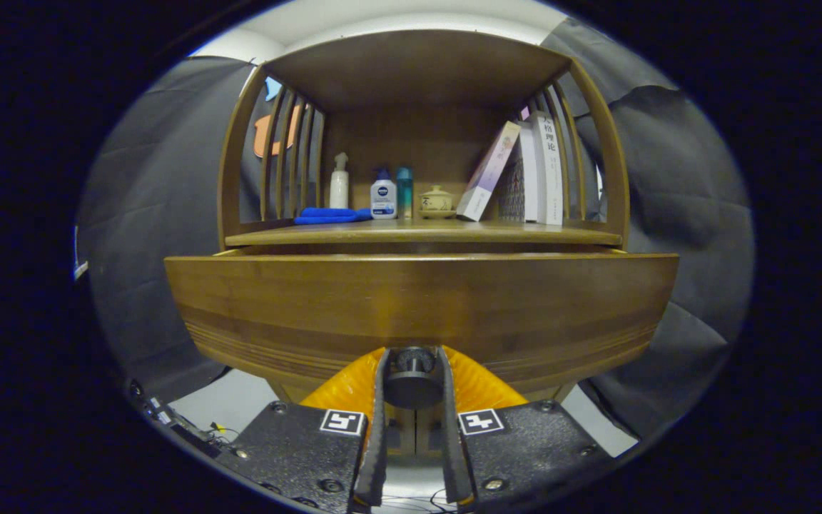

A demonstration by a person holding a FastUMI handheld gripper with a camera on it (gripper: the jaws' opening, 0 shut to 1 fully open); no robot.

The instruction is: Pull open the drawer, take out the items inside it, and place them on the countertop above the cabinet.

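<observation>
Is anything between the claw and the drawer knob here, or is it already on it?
Nothing is in the way. The claw is closed on the knob, with a finger pressing each side. The drawer is pulled partly out from under the countertop. Its contents are hidden behind the drawer front.

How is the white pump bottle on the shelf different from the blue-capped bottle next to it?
The white pump bottle is taller and slimmer, while the blue-capped bottle is shorter and broader. The pump bottle is plain white with a nozzle on top; the other has a blue cap and a dark blue label. The pump bottle stands behind the blue cloth; the other stands at the cloth's end. Both stand upright on the countertop.
</observation>
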